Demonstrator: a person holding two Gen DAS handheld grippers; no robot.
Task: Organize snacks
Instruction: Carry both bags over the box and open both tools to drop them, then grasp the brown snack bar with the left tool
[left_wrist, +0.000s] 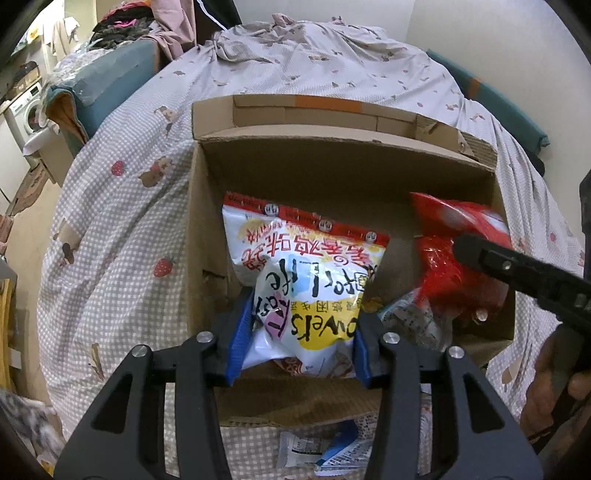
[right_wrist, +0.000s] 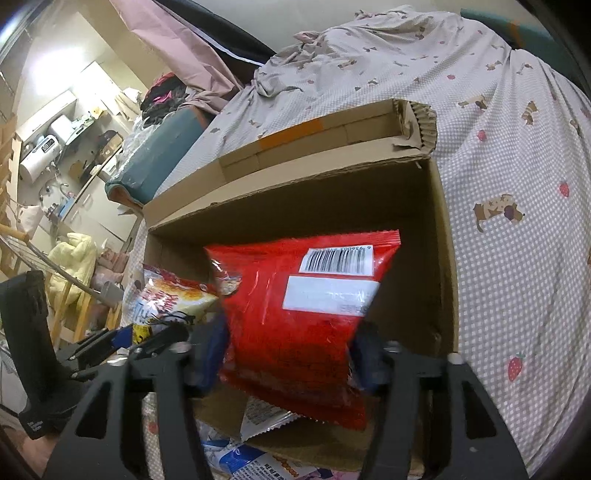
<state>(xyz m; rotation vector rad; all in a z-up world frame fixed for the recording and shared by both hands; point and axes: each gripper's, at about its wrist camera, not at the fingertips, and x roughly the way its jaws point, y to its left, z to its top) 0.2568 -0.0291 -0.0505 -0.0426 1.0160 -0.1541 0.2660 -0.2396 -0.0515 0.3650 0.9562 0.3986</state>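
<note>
Together, both grippers hold snack bags over the cardboard box (left_wrist: 343, 166): white bag (left_wrist: 306, 291), red bag (right_wrist: 303, 317).

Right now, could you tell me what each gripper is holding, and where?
Left gripper clamps the white snack bag near its lower end; right gripper clamps the red snack bag across its lower half.

Both wrist views look closely down into one cardboard box (left_wrist: 343, 162); bedspread (right_wrist: 517, 192) behind.

An open brown cardboard box (left_wrist: 288, 177) is set on a checked bedspread, and over its opening a white-and-yellow snack bag (left_wrist: 306, 288) with a red top seam and a glossy red snack bag (right_wrist: 299, 314) bearing a barcode are held side by side.
</note>
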